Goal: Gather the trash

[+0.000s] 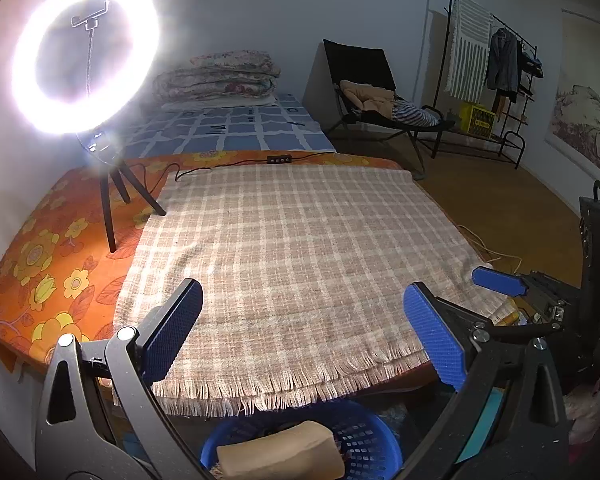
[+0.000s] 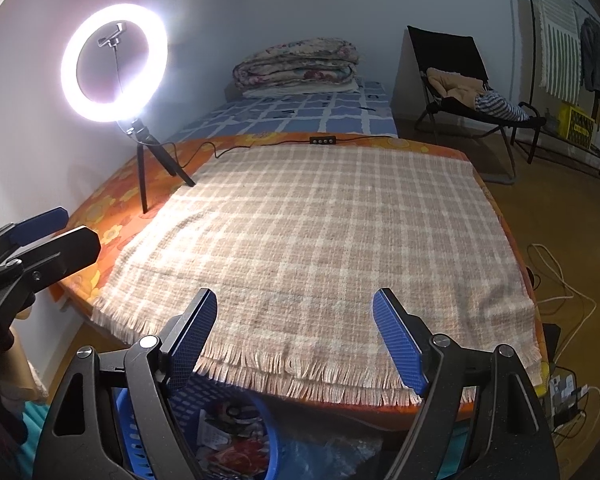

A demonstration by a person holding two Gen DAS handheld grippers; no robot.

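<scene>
**Hovering over a cleared cloth, trash in the basket below**

Holding both tools at the near edge of the counter (image 2: pixel 500 216), which is covered by a fringed checked cloth (image 1: pixel 292 240). My left gripper (image 1: pixel 304 332) has its jaws spread wide, nothing between them. My right gripper (image 2: pixel 300 340) is likewise released, jaws apart and bare.

Observation: no loose trash shows on the cloth in either view. The trash sits lower, in the blue basket (image 1: pixel 364 432) under the counter's near edge, beneath and slightly behind my jaws. In the left view a tan, roll-like bundle (image 1: pixel 280 456) lies across the basket, long axis running left to right. In the right view, crumpled printed wrappers (image 2: pixel 236 444) fill it, red and white, jumbled.

Judgement: the basket lies almost directly under the left jaws, and down-left of the right ones, so the left is nearer. Collection looks largely done.

Ring light (image 2: pixel 114 62) on tripod stands far left.
</scene>
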